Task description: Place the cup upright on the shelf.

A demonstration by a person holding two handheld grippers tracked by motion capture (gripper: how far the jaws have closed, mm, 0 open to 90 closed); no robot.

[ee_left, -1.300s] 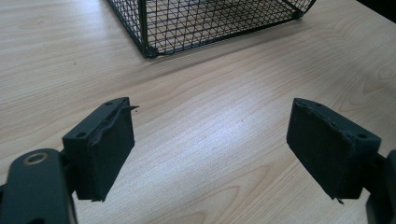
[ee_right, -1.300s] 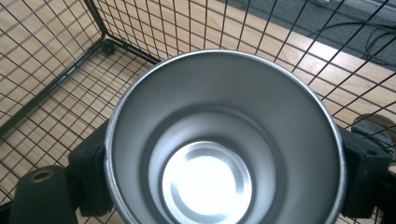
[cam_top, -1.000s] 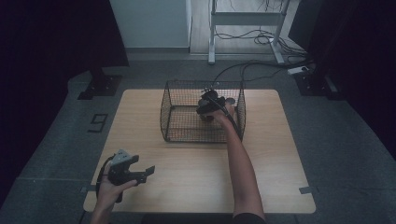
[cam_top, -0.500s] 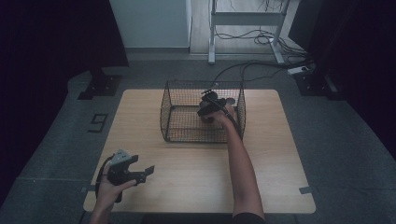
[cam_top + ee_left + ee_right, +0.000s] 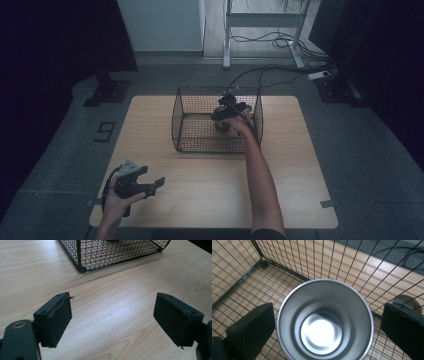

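The metal cup (image 5: 324,321) stands upright on the floor of the wire basket (image 5: 192,120), toward the basket's right side, with the right tool (image 5: 227,111) reaching down into the basket over it. In the right gripper view the cup's open mouth faces the camera and its polished inside is bare. The right tool's jaws have just been opening: they stand wide to either side of the cup, with a gap showing between each pad and the rim, so the cup is released.

The cup looks like thin, stiff steel: probably light, hard to dent, and not fragile, but smooth enough to slip under a weak pinch. The soundest hold would likely be across its outer wall just below the rim, with pads on opposite sides.

Apart from the cup, the basket seems to hold nothing; it sits on the far middle of the tabletop (image 5: 210,180). The left tool (image 5: 150,186) hangs released over the near left corner, nothing between its pads.
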